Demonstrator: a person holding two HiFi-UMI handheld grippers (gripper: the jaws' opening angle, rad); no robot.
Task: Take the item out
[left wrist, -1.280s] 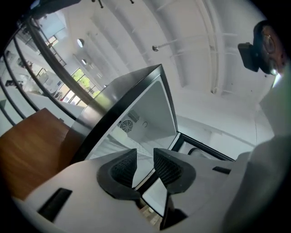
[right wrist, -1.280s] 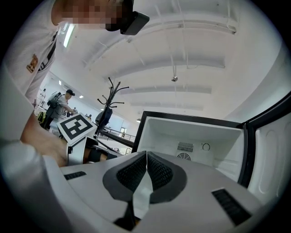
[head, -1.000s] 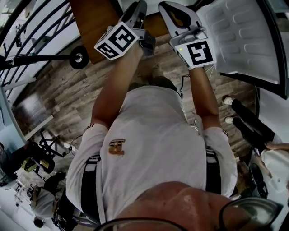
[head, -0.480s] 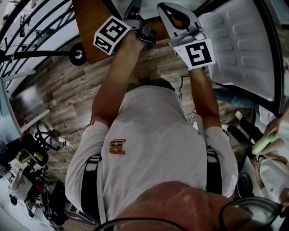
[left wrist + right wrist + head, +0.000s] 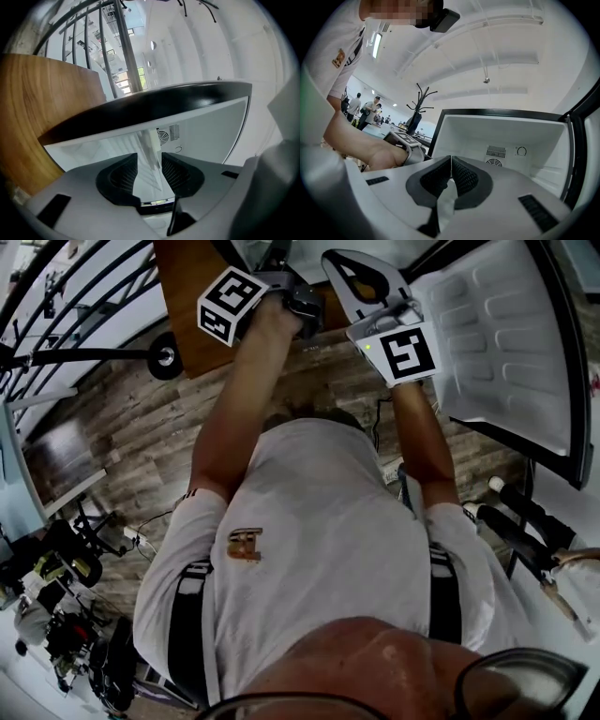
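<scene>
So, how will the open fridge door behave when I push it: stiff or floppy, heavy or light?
The fridge door will probably stay stiff: its white liner looks like moulded plastic in a black frame. It stands swung open, so a push likely turns it, fairly lightly, as nothing shows stored on it. The smooth liner may be slippery.

Brown wooden board w/ curved edge (image 5: 178, 296) sits at top of head view. Black metal railing bars (image 5: 127, 47) rise just behind the board. Small black wheel w/ silver hub (image 5: 166, 358) is near the board's lower left edge. Grey-brown wood-plank floor (image 5: 122, 427) lies below the board. Heap of black equipment (image 5: 66, 615) is well apart from the board, far lower left. Right gripper view: black branched coat stand (image 5: 419, 105) & distant ppl (image 5: 370, 110); where they are relative to the board, can't tell.
</scene>
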